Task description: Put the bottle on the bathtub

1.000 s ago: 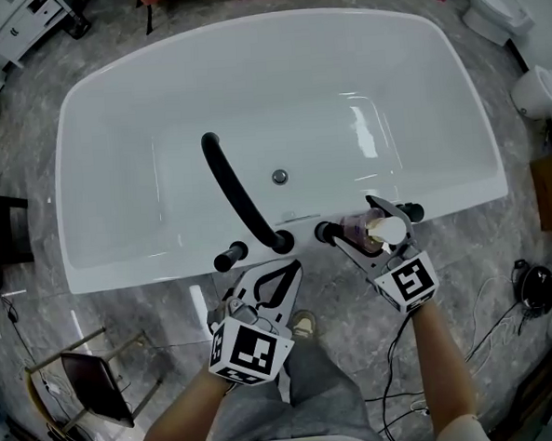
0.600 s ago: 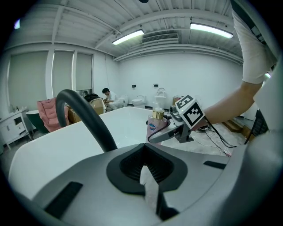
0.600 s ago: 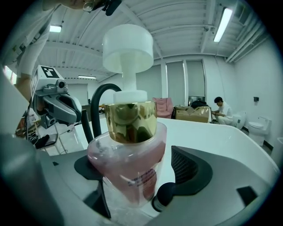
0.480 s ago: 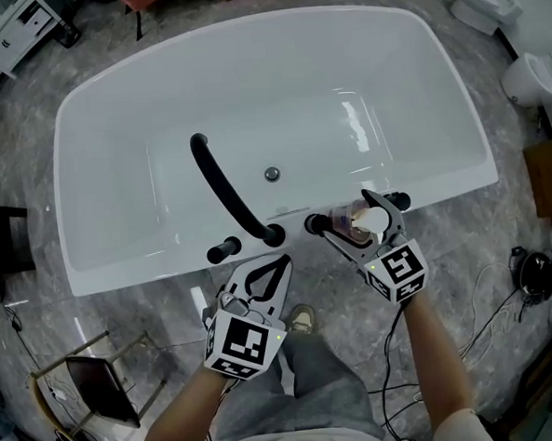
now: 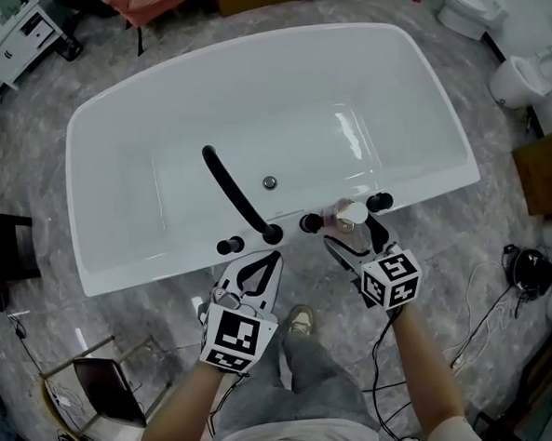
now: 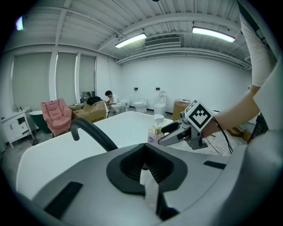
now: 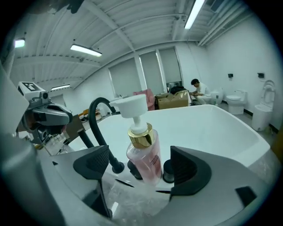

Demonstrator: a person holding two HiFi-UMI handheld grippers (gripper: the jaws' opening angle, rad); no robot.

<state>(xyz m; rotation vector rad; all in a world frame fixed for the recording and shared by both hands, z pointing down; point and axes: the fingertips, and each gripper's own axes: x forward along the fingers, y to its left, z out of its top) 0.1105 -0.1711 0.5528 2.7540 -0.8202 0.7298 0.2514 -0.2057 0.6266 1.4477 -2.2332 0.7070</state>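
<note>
A clear pump bottle (image 5: 343,214) of pink liquid with a gold collar and white pump head stands upright on the near rim of the white bathtub (image 5: 156,92), between two black knobs. My right gripper (image 5: 356,238) is open just behind it. In the right gripper view the bottle (image 7: 143,152) sits between the spread pads (image 7: 95,161) with a gap on each side. My left gripper (image 5: 260,267) is shut and empty, close to the rim below the black curved faucet (image 5: 232,185). From the left gripper view I see the bottle (image 6: 154,132) beside the right gripper (image 6: 181,130).
Black knobs (image 5: 229,245) (image 5: 379,201) stand on the tub rim. Toilets (image 5: 468,7) and a cardboard box (image 5: 544,175) are at the right. Cables (image 5: 487,314) lie on the marble floor. A metal stool (image 5: 99,384) stands at the lower left.
The right gripper has drawn back toward me, and the bottle now stands on the rim at its fingertips instead of deep between the jaws. The left gripper has barely moved.
</note>
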